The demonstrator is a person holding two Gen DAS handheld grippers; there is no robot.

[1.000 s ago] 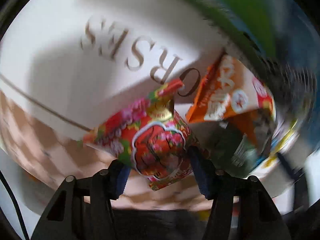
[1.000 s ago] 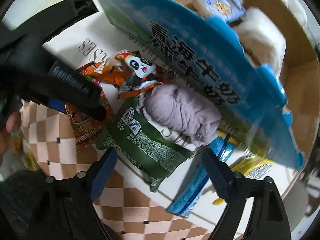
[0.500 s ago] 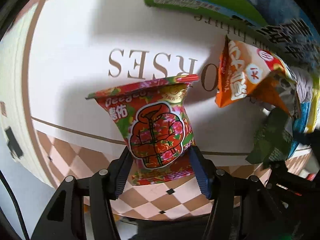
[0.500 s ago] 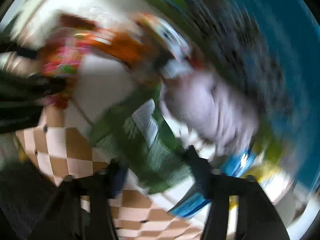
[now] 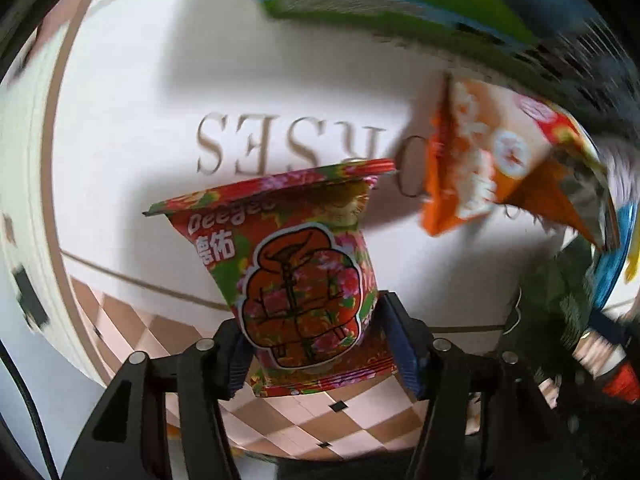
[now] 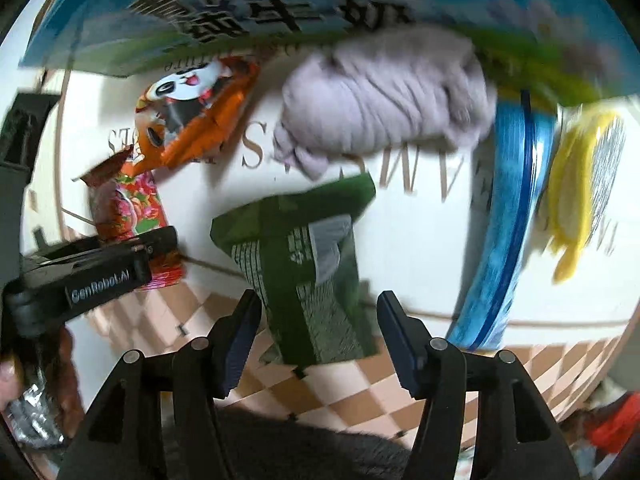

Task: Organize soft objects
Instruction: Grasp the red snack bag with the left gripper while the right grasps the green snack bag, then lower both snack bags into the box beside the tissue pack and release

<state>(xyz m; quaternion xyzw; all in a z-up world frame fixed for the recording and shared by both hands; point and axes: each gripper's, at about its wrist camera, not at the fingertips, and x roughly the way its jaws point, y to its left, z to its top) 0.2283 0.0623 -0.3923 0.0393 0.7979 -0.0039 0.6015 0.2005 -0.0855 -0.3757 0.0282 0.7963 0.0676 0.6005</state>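
Right gripper (image 6: 318, 334) spread around the green packet (image 6: 304, 256) at centre frame; purple cloth (image 6: 384, 100) sits above.

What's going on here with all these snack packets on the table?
A person is sorting soft items with two handheld grippers. The left gripper is clamped on a red floral packet. The right gripper is open around a dark green packet, not yet gripping. An orange panda packet and a lilac cloth lie beyond.
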